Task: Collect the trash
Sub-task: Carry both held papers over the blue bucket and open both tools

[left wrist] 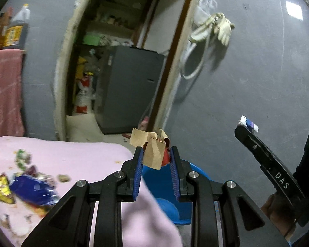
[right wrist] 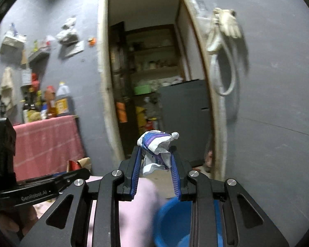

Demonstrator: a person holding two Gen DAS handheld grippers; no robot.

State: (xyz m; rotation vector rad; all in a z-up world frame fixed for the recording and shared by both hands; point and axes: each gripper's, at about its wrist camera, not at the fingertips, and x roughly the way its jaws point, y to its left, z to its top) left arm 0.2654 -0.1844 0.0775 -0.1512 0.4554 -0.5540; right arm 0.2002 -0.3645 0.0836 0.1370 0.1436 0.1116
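My left gripper (left wrist: pixel 157 156) pinches a crumpled scrap of brown cardboard with a red underside (left wrist: pixel 152 151) between its blue pads. My right gripper (right wrist: pixel 157 159) clamps a scrunched white-and-purple plastic wrapper (right wrist: pixel 157 151). Both are held in the air above a round blue plastic basin (left wrist: pixel 164 187) beside the pink cloth-covered table (left wrist: pixel 82 158) — more wrappers (left wrist: pixel 31 187) lie scattered on that cloth. Ahead, a grey wall and an open doorway.

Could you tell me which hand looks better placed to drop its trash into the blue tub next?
Probably the left. The left gripper holds its cardboard scrap directly above the blue tub, while the right gripper, holding a crumpled wrapper, sits further back, over the pink cloth.
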